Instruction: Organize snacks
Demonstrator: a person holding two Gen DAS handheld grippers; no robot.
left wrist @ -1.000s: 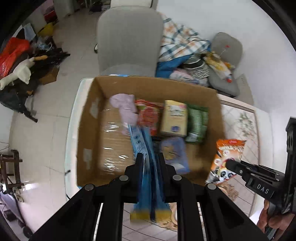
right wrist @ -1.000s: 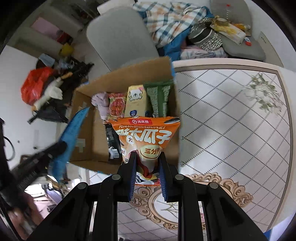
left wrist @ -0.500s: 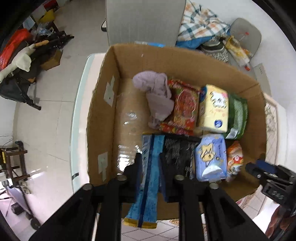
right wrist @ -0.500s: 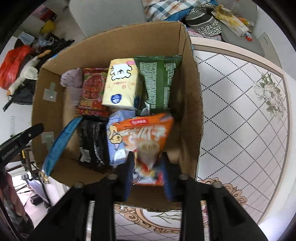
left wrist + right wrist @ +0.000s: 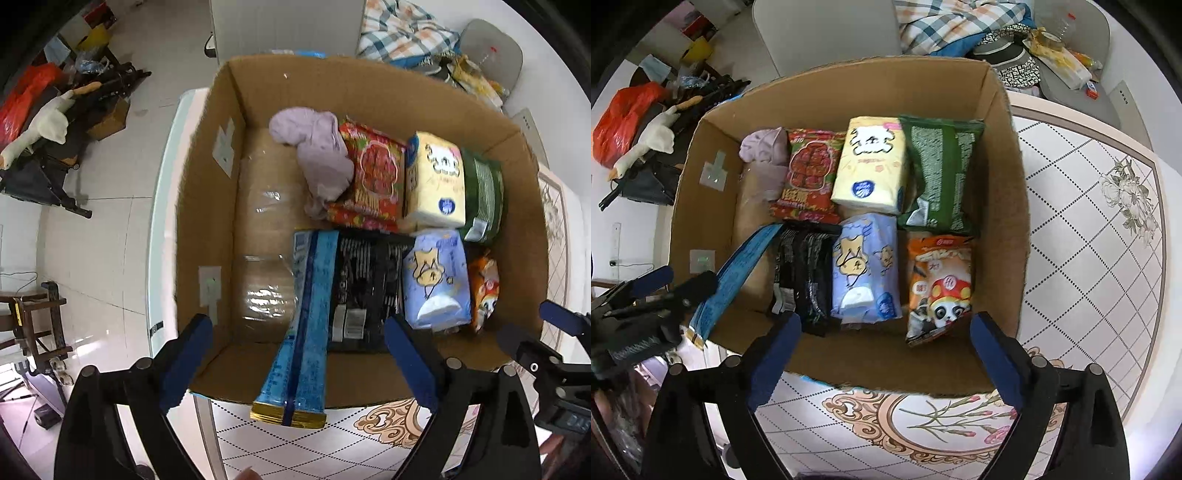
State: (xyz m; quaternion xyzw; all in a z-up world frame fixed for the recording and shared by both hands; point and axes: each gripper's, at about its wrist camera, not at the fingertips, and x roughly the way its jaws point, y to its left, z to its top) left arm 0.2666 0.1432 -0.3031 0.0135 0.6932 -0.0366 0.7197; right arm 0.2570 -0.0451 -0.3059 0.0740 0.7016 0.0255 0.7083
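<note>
From the left wrist, the left gripper (image 5: 295,354) stands spread wide with nothing pinched, and the long blue packet (image 5: 304,321) between its fingers lies half in the cardboard box (image 5: 207,206), its gold end hanging out over the near wall — that one looks not yet settled. From the right wrist, the right gripper (image 5: 884,350) is likewise spread and empty, the orange panda snack bag (image 5: 938,288) resting in the box's near right corner beside the blue tissue pack (image 5: 866,269); the table (image 5: 1089,229) shows no loose snacks, so the job seems nearly done.

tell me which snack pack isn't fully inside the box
The long blue pack: its gold-edged end hangs over the near wall of the cardboard box, while every other pack lies wholly on the box floor.
</note>
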